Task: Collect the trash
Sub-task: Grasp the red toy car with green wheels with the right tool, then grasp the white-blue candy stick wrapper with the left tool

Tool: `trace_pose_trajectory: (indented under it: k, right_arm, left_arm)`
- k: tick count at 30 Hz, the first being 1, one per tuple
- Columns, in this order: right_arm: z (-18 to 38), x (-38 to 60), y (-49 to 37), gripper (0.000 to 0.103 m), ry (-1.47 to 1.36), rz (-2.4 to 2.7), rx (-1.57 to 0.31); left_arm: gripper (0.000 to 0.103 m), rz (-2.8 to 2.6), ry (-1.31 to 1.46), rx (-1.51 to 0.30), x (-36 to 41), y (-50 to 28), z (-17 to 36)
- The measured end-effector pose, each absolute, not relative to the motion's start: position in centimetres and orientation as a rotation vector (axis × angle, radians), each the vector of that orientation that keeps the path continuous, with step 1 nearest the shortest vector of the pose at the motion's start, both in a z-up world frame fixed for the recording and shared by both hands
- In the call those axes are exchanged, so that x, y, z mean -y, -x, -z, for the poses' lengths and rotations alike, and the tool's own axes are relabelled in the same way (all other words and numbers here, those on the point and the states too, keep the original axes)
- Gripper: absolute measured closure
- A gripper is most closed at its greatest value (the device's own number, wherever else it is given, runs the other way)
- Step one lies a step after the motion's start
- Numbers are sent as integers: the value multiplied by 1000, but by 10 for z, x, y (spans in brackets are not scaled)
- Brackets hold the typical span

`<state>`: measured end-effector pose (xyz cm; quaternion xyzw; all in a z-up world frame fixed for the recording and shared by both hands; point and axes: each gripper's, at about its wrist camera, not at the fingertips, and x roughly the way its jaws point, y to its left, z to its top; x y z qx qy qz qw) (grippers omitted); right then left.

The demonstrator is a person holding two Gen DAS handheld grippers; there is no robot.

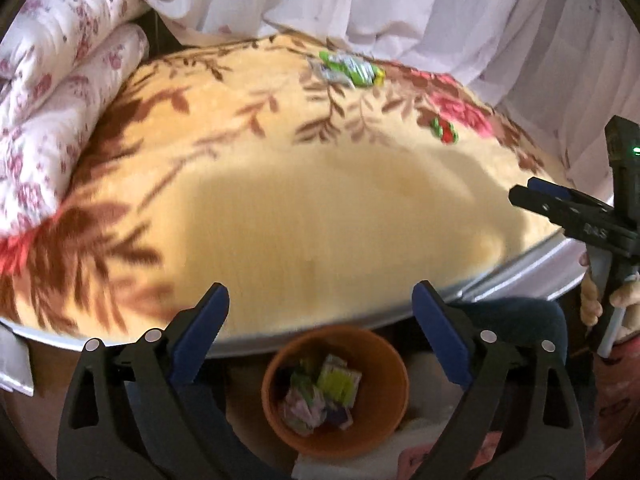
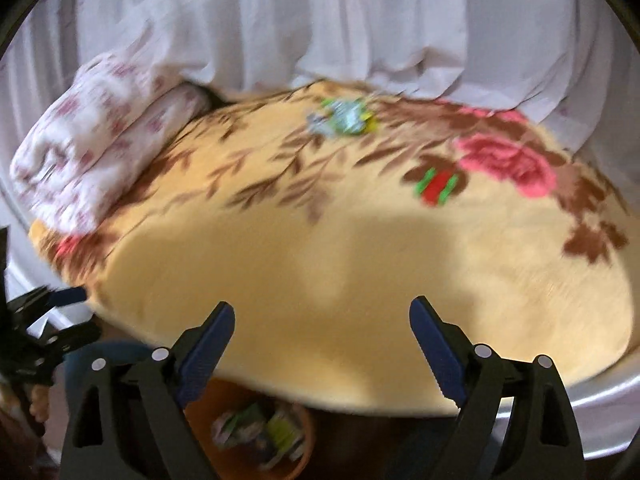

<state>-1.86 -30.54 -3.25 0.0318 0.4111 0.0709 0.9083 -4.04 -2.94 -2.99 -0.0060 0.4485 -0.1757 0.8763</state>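
Observation:
A pile of green and silver wrappers (image 1: 349, 69) lies at the far side of the yellow floral blanket (image 1: 328, 216); it also shows in the right wrist view (image 2: 343, 117). A red and green wrapper (image 1: 445, 129) lies nearer right, also in the right wrist view (image 2: 437, 185). An orange pot (image 1: 335, 390) below the bed edge holds several wrappers; it shows in the right wrist view (image 2: 248, 436). My left gripper (image 1: 320, 300) is open and empty above the pot. My right gripper (image 2: 322, 316) is open and empty over the blanket's near edge; it shows in the left wrist view (image 1: 528, 194).
A folded white and pink floral quilt (image 1: 60, 112) lies at the left of the bed. White curtains (image 1: 400, 4) hang behind. A pale metal bed rim (image 1: 520, 276) runs along the near edge.

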Motion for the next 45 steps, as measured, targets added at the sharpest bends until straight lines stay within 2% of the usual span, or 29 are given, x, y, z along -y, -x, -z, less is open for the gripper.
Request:
trace_pose_trajectory:
  k: [9,24,25,26,27,29,32,45]
  right_arm:
    - [41,345,-71,15,-116,-7,-862]
    - [98,384,-179,16,-189,129,-984]
    - [100,386,-183,18,-190,134,-989]
    - [102,387,-185,26,-189,144,-991]
    - [104,388,-187,41,-189,149,-996]
    - [111,391,-191,55,-210,139,-1024]
    - [110,393,-186,65,-222,139,-1005]
    - [84,395,-153,66,-249,90,-933]
  left_arm:
    - [12,364,25,-908,43,-8,16]
    - [12,358,29,-918,68,-94,22]
    - [12,359,30,-915,71,-99,23]
    - [12,359,29,-914,73,-102,23]
    - [12,359,29,-914,75,-107,23]
    - [12,358,35,-915,79,-114,24]
    - [12,360,36,-914,84,-120,25]
    - [12,354,58,-916,93,-133,24]
